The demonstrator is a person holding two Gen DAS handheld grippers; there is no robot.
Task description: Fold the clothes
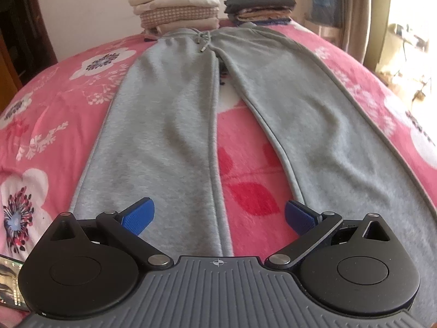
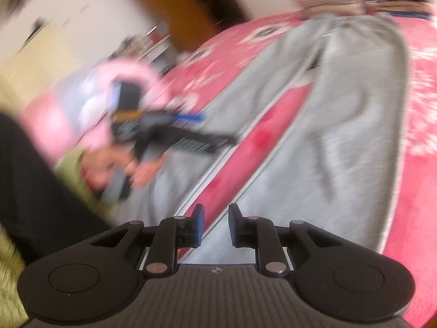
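With the grey trousers (image 1: 191, 104) lying flat on the bed (image 1: 54, 104), waistband far, both hems near, legs splayed with pink blanket showing between: time to fold one leg onto the other.

Left gripper (image 1: 220, 217): jaws wide apart, empty, hovering over the near end of the left leg. Right gripper (image 2: 216, 225): jaws a narrow gap apart, nothing between the pads, above the strip between the legs; view badly blurred.

Advice for the step, as a judgement only:
- Take one leg at its outer edge, one gripper near the hem, the other further up toward the waist.
- Pinch both layers of cloth, not only the top.
- Lift low, carry across, lay seam on seam.
- Smooth before the next fold.

Two folded stacks (image 1: 174, 2) behind the waistband, just beside it; best kept undisturbed.
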